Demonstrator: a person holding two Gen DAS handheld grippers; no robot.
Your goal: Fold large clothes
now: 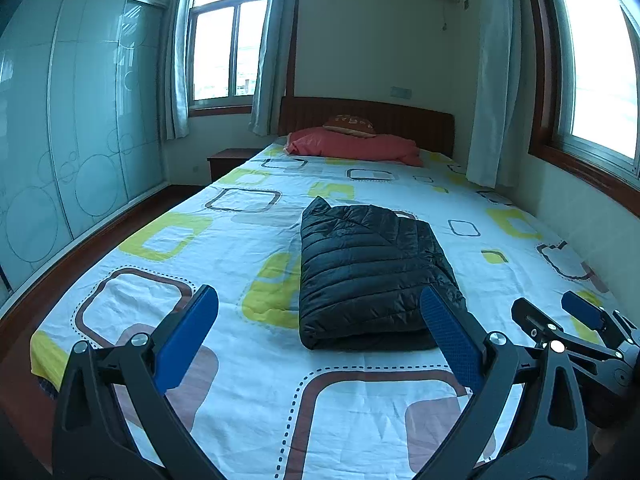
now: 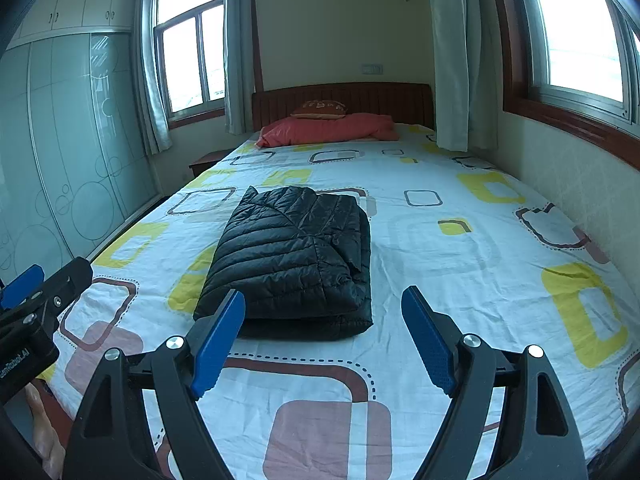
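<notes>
A black quilted jacket point(image 1: 372, 272) lies folded into a thick rectangle near the middle of the bed point(image 1: 248, 380), its folded edge facing the foot edge, on a white sheet printed with yellow, brown and grey squares. The left gripper point(image 1: 320, 320) hangs above the foot of the bed with its blue-padded jaws spread wide and holding nothing; the jacket's near edge shows between its fingers. The right gripper point(image 2: 324, 324) hangs just beside it (its tip also shows at the right edge of the left wrist view), jaws likewise wide apart and holding nothing. At the head edge a pink pillow point(image 2: 328, 130) rests against the wooden headboard point(image 2: 360, 98). Frosted wardrobe doors point(image 1: 60, 140) line the wall to the left.
</notes>
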